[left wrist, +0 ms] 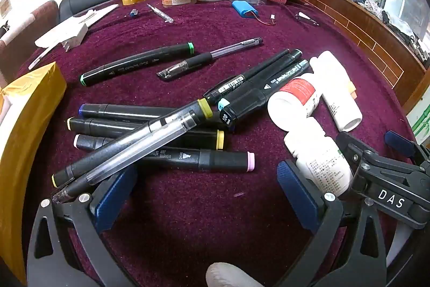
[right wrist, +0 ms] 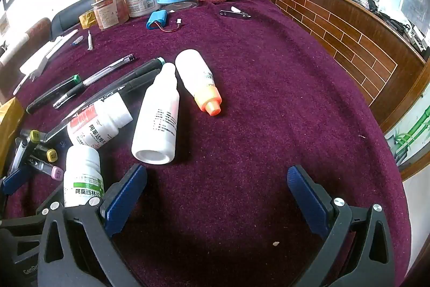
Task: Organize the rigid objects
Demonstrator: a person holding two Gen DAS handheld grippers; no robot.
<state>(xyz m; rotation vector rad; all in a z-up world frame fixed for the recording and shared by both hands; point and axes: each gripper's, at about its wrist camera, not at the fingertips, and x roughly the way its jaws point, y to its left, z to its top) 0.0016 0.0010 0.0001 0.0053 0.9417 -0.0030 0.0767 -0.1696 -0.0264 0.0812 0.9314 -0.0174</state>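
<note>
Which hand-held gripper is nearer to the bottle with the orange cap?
Right. The bottle with the orange cap lies ahead of the open right hand-held gripper, with bare cloth between. The left hand-held gripper sits by the markers, farther, with other bottles between.

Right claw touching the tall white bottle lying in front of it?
Apart. The right wrist view shows bare purple cloth between the open right claw and the tall white bottle.

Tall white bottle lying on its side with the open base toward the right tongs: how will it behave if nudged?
The tall white bottle is round and on its side, so it will probably roll sideways, though the plush cloth may damp that. Its smooth plastic looks slippery. Its neck lies close to the orange-capped bottle, which may get bumped.
</note>
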